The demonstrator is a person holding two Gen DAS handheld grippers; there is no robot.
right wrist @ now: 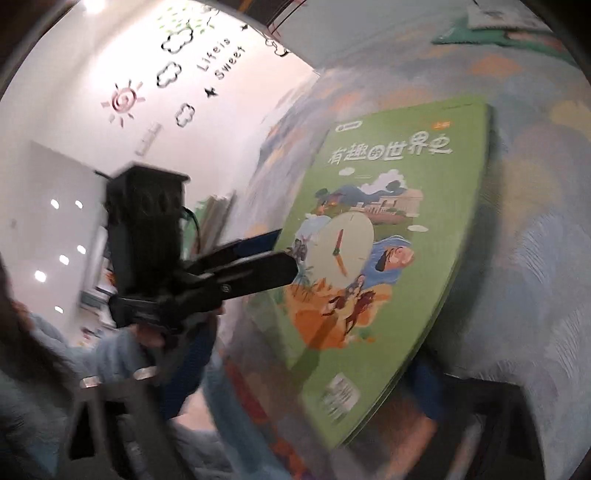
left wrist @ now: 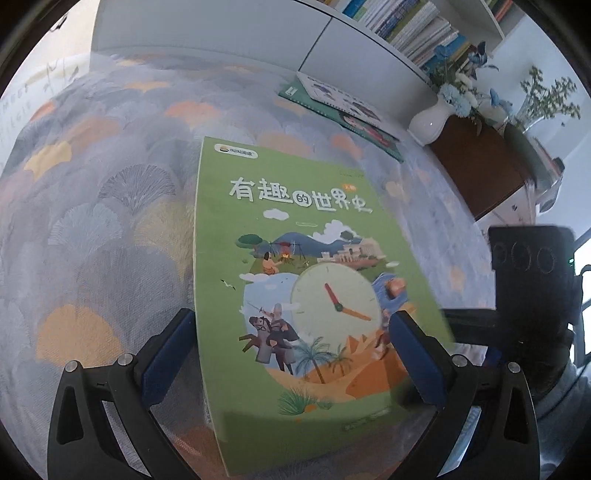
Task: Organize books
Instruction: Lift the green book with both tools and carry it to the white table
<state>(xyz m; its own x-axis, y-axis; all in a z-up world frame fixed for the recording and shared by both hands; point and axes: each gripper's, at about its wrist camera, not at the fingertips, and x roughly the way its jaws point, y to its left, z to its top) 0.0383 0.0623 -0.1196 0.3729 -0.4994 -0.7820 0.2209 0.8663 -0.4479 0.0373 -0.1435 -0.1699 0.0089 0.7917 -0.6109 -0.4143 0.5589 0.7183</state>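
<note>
A green picture book [left wrist: 295, 229] with a clock on its cover lies on the patterned cloth [left wrist: 103, 184]. My left gripper [left wrist: 291, 321] hovers over the book's near end, jaws wide apart and not pressing on it. In the right wrist view that gripper [right wrist: 284, 254] points at the left edge of the book [right wrist: 399, 229]. My right gripper [right wrist: 310, 362] is blurred. The book's near corner sits between its fingers, one blue pad [right wrist: 424, 369] shows beside the book's lower edge, and I see no pinch. Its black body [left wrist: 528, 277] stands by the book's right side.
Two more books [left wrist: 343, 107], a white one on a teal one, lie at the cloth's far edge. Behind them are white cabinets and a shelf of books [left wrist: 406, 26]. A white vase [left wrist: 430, 123] with blue flowers stands on a brown top. A light-blue sleeve [right wrist: 55, 350] is at the left.
</note>
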